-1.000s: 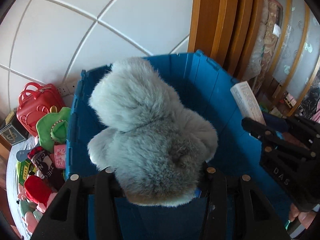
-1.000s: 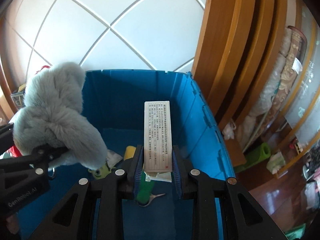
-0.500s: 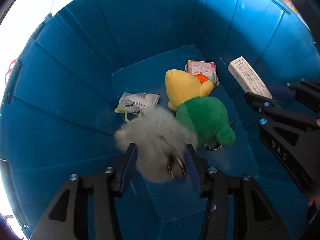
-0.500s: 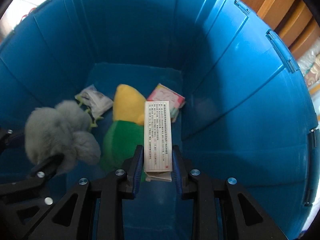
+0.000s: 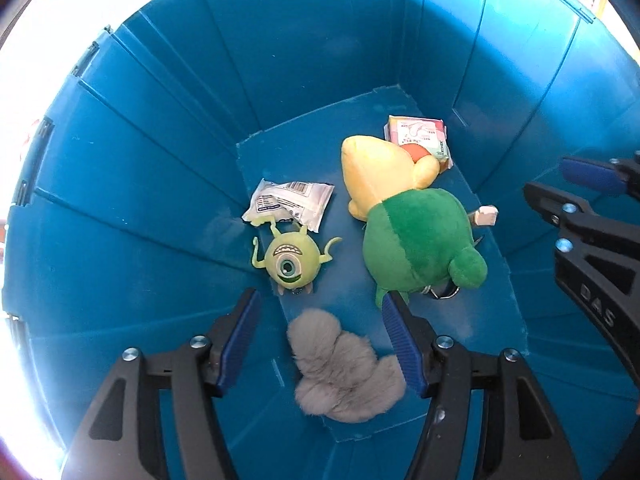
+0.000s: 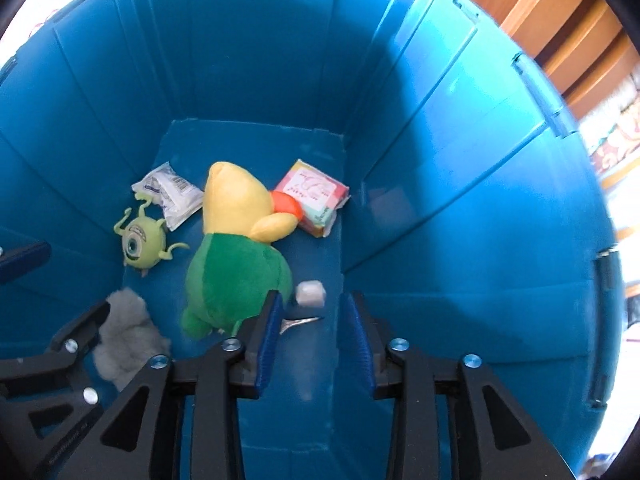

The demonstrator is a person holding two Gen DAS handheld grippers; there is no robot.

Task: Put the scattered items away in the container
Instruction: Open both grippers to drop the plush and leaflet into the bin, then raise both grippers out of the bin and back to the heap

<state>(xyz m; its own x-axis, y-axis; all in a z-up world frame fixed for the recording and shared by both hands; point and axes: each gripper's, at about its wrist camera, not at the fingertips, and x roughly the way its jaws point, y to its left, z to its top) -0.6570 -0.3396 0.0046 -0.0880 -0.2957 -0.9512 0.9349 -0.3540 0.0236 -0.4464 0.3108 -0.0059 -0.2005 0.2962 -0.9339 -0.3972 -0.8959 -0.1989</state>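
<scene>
left wrist view: the grey fur plush (image 5: 344, 372) lies on the blue bin (image 5: 168, 184) floor below the left gripper (image 5: 320, 340), jaws wide and empty. right gripper (image 6: 314, 340) gapes empty; the blurred white box (image 6: 310, 293) is probably mid-fall. plush looks soft, light; pinch mid-body.

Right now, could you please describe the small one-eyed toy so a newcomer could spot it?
Look at the floor of the blue bin. Left of the green-and-yellow plush, just below a white packet, lies the pale-green ball toy: one big eye, thin arms.
</scene>
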